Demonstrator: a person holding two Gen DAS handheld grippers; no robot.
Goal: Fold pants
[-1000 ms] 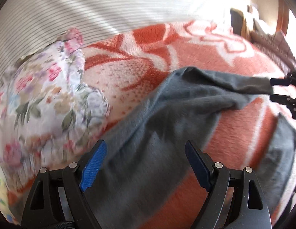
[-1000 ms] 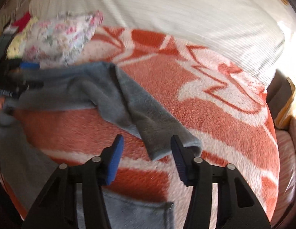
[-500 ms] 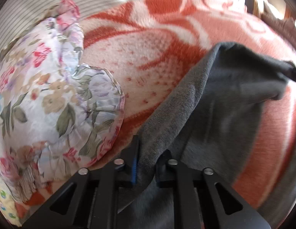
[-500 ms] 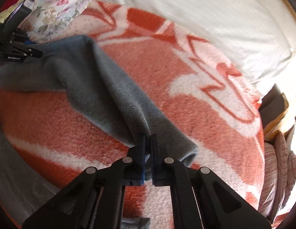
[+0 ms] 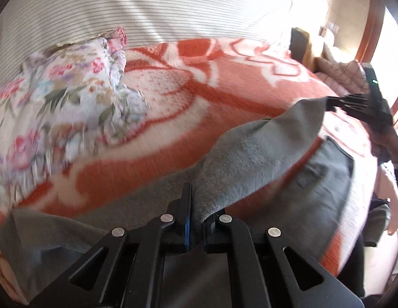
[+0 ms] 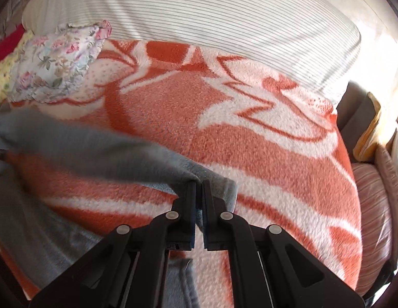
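You have the left gripper and the right gripper each clamped on the grey pants, one leg stretched between them above the orange blanket, ready for folding over.

No text, label, brand, number or sign could be read in either wrist view.
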